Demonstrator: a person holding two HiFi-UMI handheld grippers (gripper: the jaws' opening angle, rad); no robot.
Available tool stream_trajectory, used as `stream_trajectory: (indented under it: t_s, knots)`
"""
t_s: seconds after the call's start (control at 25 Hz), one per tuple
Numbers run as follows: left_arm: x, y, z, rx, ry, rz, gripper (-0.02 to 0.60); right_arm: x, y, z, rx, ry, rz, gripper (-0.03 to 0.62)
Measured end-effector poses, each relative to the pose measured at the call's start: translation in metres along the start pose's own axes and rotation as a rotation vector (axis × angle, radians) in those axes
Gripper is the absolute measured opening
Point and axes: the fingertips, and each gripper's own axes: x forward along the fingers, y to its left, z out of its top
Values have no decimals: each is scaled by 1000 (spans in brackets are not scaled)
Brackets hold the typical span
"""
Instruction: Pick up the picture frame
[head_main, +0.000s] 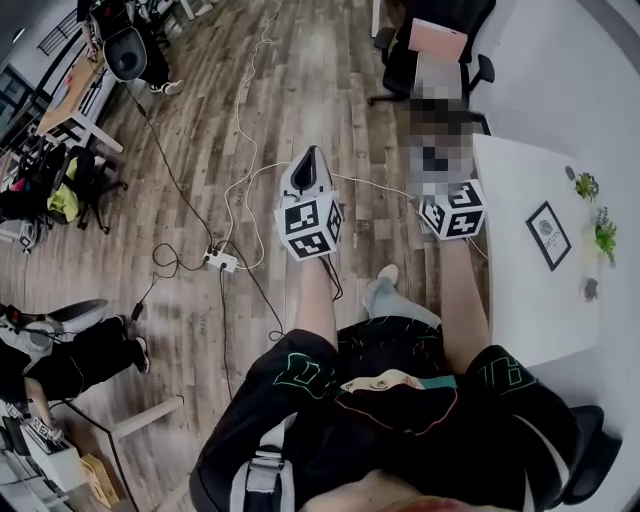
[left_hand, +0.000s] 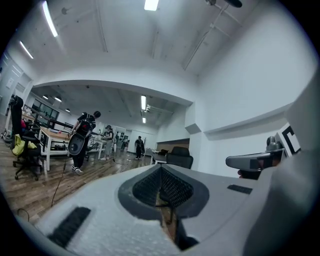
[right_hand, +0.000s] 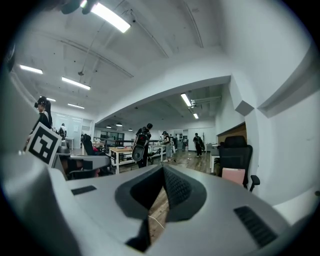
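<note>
While both grippers point level out across the wooden floor (head_main: 250, 120), the picture frame (head_main: 548, 235) lies flat on the white table (head_main: 510, 300), off to the person's right and well apart from either tool. Left gripper (left_hand: 161, 172): jaws pressed together, nothing between them. Right gripper (right_hand: 162, 172): same story, closed and empty.

The right one is plainly the nearer (in the head view it hangs just at the table's left edge), so I'd judge the reach is its job: swing right, tip down, open up. The frame's long axis runs diagonally, far-left to near-right, so the jaws would need to come across one of its edges.

Hard to read: a mosaic patch covers the right gripper's tips in the head view, and neither gripper view catches the frame at all. I can't tell how thick it is. Small plants (head_main: 604, 235) stand just beyond it.
</note>
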Motion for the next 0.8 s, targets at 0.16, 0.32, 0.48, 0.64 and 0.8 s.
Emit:
stream_trajectory:
  t_s: [0.16,0.32,0.48,0.64,0.8]
  knots:
    - [44,-14,-18,-1,35,-21,8,20,-40,-14,20,19,-24,5]
    - [91,-41,-32,6,74,-76,8,33,-87,-26,49,42,-72,5]
    - [142,-76,-46,31,115,-141,8,40,-143,-37,89,50,-135,5]
    - [182,-111,-55,58,137,-217,8,38,-192,-47,121,50,-210,5]
    - [218,-150,-62,70,139,-284,8,36,-241,-51,132,48,-272,5]
